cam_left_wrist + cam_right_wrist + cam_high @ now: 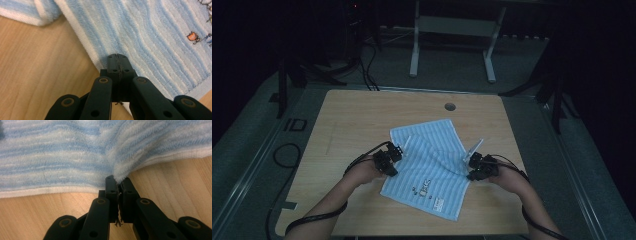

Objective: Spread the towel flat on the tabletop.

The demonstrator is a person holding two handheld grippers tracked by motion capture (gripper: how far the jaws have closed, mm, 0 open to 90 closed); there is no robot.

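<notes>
Dark room, pale wooden counter [362, 120]: your striped towel [432, 160] lies a little right of its middle, nearer the front edge. Your left gripper [117, 61] has its jaws closed on the towel's left hem. Your right gripper [117, 182] pinches a bunched fold of the right hem, lifting it slightly.

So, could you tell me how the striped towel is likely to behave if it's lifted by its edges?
The towel will probably hang floppy: it bunches where the right gripper pinches its edge. It looks light, being thin terry. It should not slip easily, since the left gripper jaws are shut on its looped pile.
</notes>
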